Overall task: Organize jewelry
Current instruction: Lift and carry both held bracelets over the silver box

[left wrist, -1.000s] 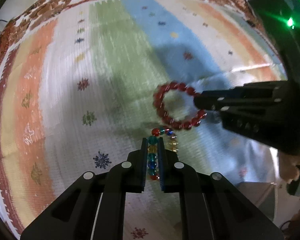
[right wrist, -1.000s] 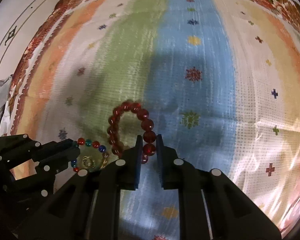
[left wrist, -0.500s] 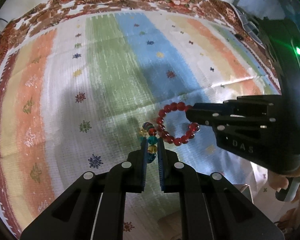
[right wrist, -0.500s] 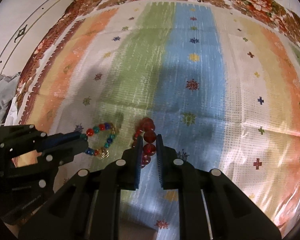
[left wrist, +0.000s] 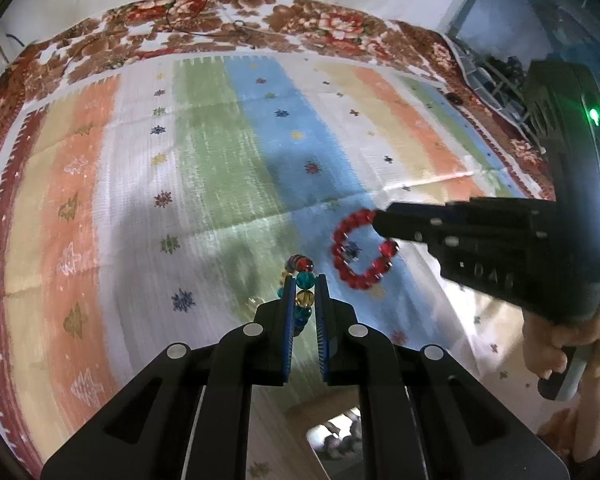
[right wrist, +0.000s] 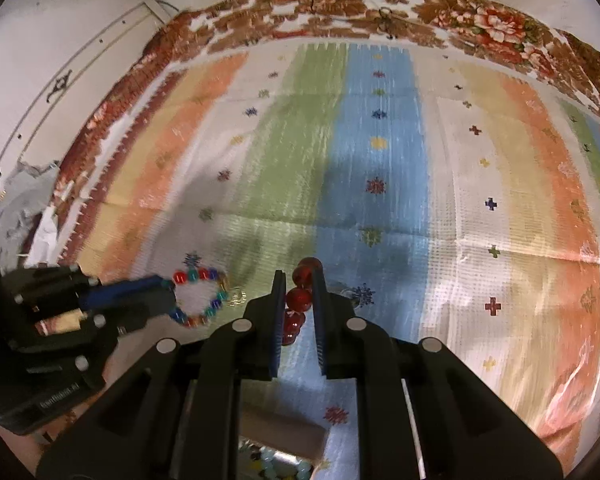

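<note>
My left gripper point(left wrist: 303, 280) is shut on a multicoloured bead bracelet point(left wrist: 300, 284) and holds it above the striped cloth. It also shows in the right wrist view point(right wrist: 168, 294), with the bracelet point(right wrist: 202, 296) hanging as a ring off its tips. My right gripper point(right wrist: 298, 276) is shut on a red bead bracelet point(right wrist: 300, 298) and holds it in the air. In the left wrist view the right gripper point(left wrist: 380, 224) comes in from the right with the red bracelet point(left wrist: 360, 256) hanging from its tip.
A striped cloth point(left wrist: 204, 168) with small motifs covers the surface, over a floral blanket point(left wrist: 260, 32). A wooden box point(right wrist: 284, 436) with pale beads inside sits just below the grippers; it also shows in the left wrist view point(left wrist: 328, 412). A wall stands at the left point(right wrist: 40, 40).
Both grippers have risen with their bracelets, which have left the cloth. The cloth looks farther away and the box has come into view below.
</note>
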`<state>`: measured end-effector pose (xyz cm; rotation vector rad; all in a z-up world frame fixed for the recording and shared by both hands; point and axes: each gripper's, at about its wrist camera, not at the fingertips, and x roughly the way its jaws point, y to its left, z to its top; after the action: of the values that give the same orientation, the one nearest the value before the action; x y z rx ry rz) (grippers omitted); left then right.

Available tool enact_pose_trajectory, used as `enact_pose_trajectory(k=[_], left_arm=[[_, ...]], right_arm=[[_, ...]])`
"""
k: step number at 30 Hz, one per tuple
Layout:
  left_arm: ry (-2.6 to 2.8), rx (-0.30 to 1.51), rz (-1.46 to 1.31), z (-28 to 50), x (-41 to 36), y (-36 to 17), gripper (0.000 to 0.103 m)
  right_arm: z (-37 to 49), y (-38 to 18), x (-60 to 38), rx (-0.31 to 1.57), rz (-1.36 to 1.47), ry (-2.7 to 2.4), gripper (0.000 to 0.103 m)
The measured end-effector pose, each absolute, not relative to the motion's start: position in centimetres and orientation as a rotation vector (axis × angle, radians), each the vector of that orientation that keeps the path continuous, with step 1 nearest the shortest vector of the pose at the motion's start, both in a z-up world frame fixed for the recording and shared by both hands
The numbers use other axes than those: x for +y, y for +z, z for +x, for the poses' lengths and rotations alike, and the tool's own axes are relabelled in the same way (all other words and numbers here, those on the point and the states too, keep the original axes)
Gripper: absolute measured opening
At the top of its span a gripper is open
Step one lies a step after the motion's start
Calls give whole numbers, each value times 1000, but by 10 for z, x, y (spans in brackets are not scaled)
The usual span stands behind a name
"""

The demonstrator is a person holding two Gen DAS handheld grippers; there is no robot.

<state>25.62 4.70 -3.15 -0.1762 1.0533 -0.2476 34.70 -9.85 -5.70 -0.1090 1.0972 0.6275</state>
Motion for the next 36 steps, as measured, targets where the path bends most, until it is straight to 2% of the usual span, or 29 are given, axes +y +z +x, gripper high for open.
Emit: enact_pose_trajectory(k=[17,36], left_arm=[[-286,962,-199,205,29,-9,9],[-331,977,-195,153,11,-24,9]], right_arm=[[273,-8,-120,962,-65,717,15],[214,-36,-144,1006,-100,759,15]])
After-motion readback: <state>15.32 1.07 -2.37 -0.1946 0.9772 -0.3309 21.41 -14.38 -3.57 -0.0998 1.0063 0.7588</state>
